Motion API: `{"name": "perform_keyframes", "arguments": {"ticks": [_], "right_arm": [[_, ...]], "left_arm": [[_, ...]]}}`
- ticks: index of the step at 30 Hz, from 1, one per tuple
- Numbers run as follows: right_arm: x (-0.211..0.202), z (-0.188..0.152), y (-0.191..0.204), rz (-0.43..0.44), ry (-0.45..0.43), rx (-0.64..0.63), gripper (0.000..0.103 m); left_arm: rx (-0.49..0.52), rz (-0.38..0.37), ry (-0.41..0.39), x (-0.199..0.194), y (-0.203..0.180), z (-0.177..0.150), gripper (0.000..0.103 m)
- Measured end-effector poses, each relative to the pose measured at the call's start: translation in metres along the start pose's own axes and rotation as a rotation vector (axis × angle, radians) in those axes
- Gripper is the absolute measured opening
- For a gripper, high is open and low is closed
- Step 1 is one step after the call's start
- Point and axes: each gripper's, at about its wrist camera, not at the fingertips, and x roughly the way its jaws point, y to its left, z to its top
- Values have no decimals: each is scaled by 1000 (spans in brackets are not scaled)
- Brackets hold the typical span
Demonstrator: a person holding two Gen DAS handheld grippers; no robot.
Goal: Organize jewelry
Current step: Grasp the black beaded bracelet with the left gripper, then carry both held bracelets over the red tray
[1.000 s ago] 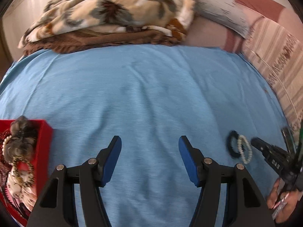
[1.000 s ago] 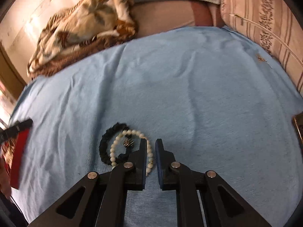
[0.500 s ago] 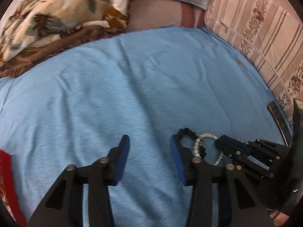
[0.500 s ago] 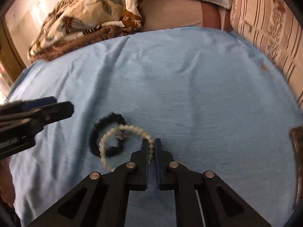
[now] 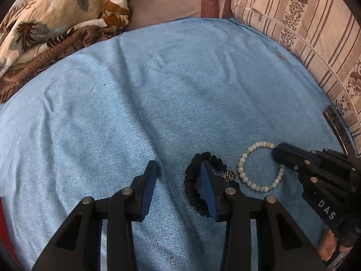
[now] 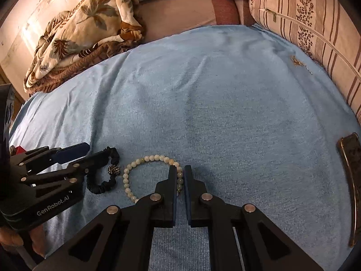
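Observation:
A white bead bracelet (image 5: 241, 169) (image 6: 126, 177) and a black fabric bracelet (image 5: 195, 199) (image 6: 101, 186) with a sparkly bead (image 5: 229, 176) lie side by side on the blue sheet (image 5: 158, 90). My left gripper (image 5: 179, 169) (image 6: 98, 152) is open. Its right finger stands inside the black loop, so the loop's left side lies between the jaws, untouched by the left pad. My right gripper (image 6: 179, 172) (image 5: 276, 152) is shut on the right side of the white bead bracelet, whose beads show in the slit between its fingers.
A leaf-print blanket (image 5: 56, 11) is heaped at the back left, and a striped cushion (image 5: 304, 22) runs along the right. A dark curved clip (image 6: 349, 180) lies at the right edge, a small gold piece (image 6: 297, 62) farther back. A red box corner (image 6: 19, 150) shows behind the left gripper.
My left gripper swung right, away from the red box, to the bracelets, and its jaws narrowed. The white bracelet, which overlapped the black one, now lies apart from it to the right.

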Motion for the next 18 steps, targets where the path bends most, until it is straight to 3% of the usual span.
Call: {"name": "perform_keyframes", "arguments": {"ticks": [2,3,5,6,9,18], "right_arm": [[1,0,4,-10,-7,-16,7],[1,0,4,-10,-11,-15,8],[2,0,5,-10,-19,-13,8],[3,0,6,-11,-23,-18,8],[2,-1,11,-14,-41,-43,7],[-26,-2,23,94,-150,-9,6]], "left_arm": [[12,21,-10,-1,-5,-4,38],[23,35,-16,-2,-8,-6,33],[36,58,-23,-5,-10,-8,19],[37,66,-26,-8,-9,-9,7],[-7,7,-25,-18,2,-7,7],[-74,-23,-130,-92,36,-14,7]]}}
